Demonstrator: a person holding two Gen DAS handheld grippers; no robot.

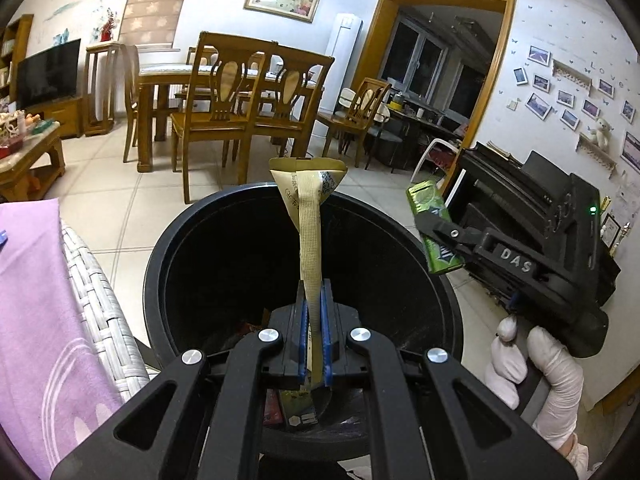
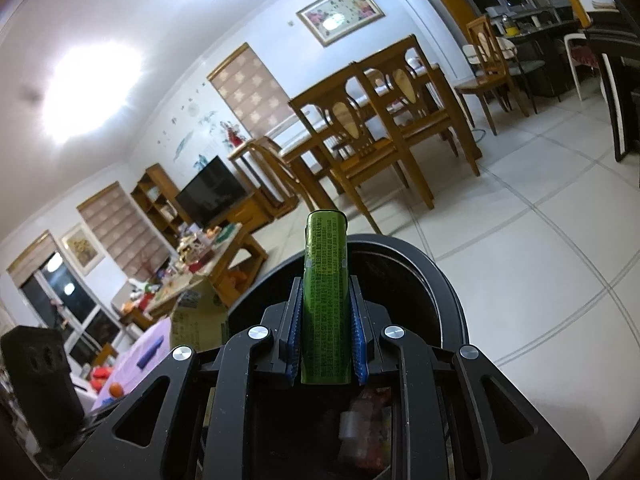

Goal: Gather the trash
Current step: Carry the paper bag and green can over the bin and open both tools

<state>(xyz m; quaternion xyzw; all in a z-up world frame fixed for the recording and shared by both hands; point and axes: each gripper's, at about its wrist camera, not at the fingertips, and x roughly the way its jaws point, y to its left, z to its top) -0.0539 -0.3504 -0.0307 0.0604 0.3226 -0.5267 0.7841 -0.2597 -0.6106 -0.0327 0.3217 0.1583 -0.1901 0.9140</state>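
- Two grippers were in view, each clamped on one piece of trash above one black trash bin.
- The left gripper had its blue pads pressed narrowly onto the flat tail of one beige wrapper, which stood upright over the bin's open mouth, its wider end uppermost.
- The right gripper squeezed one green packet between its two blue pads; the packet rose upright above the near rim of the bin.
- From the left wrist view the right gripper sat at the bin's right rim, with one white-gloved hand around its handle and the green packet tilted over the edge.
- Several pieces of trash lay at the bin's bottom; their count could not be told.
- One lilac cloth covered a white wicker seat to the left of the bin.
- At least three wooden chairs stood round one dining table behind.
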